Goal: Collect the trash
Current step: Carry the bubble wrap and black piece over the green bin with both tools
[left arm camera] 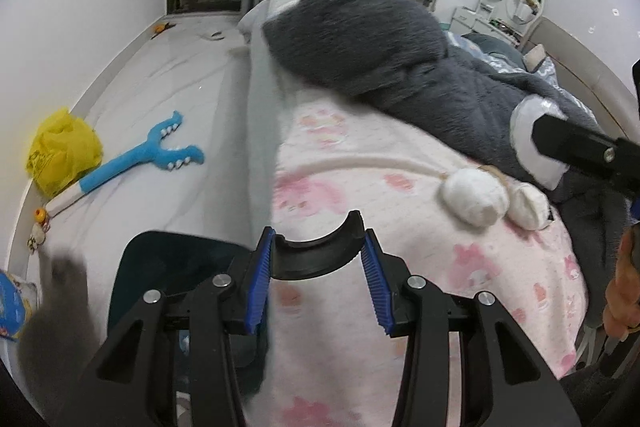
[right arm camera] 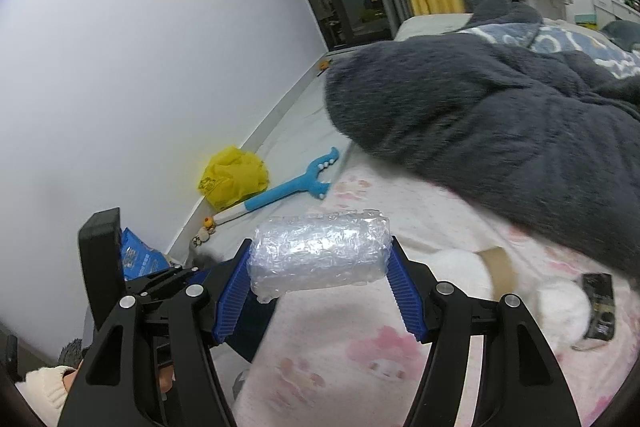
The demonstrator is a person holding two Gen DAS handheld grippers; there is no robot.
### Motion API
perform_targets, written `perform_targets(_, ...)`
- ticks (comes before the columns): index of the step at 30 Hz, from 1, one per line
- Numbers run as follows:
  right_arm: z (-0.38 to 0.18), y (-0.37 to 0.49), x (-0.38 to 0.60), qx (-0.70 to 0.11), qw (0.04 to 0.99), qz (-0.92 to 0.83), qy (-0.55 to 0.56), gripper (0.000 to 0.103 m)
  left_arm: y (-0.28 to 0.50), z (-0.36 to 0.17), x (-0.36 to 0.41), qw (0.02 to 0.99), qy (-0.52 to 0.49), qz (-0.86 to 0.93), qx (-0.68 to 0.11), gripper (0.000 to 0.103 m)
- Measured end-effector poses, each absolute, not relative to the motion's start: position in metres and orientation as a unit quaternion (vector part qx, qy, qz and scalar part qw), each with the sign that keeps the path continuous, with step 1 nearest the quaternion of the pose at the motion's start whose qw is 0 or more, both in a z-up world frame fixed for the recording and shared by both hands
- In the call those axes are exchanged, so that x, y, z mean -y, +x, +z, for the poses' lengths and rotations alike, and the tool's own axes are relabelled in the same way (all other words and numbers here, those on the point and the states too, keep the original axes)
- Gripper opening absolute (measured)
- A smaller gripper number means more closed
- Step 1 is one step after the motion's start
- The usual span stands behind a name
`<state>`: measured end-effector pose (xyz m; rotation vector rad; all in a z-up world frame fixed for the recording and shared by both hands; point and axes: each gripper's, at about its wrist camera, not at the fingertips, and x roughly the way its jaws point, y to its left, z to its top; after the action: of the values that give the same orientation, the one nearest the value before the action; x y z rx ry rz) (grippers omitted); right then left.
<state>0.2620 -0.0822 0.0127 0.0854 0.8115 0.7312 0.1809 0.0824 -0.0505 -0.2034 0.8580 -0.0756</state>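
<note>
My right tool (right arm camera: 320,267) clamped around a bubble-wrap roll (right arm camera: 320,255), my left tool (left arm camera: 318,267) gripping a black curved piece (left arm camera: 318,255), above the pink blanket (left arm camera: 420,187).

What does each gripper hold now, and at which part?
Right gripper: the bubble wrap roll, at its two ends. Left gripper: a black curved piece, by its ends.

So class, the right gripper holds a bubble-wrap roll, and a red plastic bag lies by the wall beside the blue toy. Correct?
Not quite: the plastic bag is yellow, as the right wrist view shows. The right gripper does hold the bubble-wrap roll, and the bag lies by the wall beside the blue toy.
</note>
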Motion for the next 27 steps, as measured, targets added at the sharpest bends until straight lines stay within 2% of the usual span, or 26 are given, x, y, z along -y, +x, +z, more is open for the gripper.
perform_targets(19,-0.016,0.261,-0.031,-0.423,0.814,0.398,-0.008,0.065,0.169,-0.115,-0.18,0.854,-0.137,0.021,-0.502,0.047)
perform_targets(27,-0.032,0.262,-0.063,-0.437,0.801,0.409,-0.019,0.065,0.166,-0.163,-0.209,0.818,-0.152,0.036,-0.554,0.047)
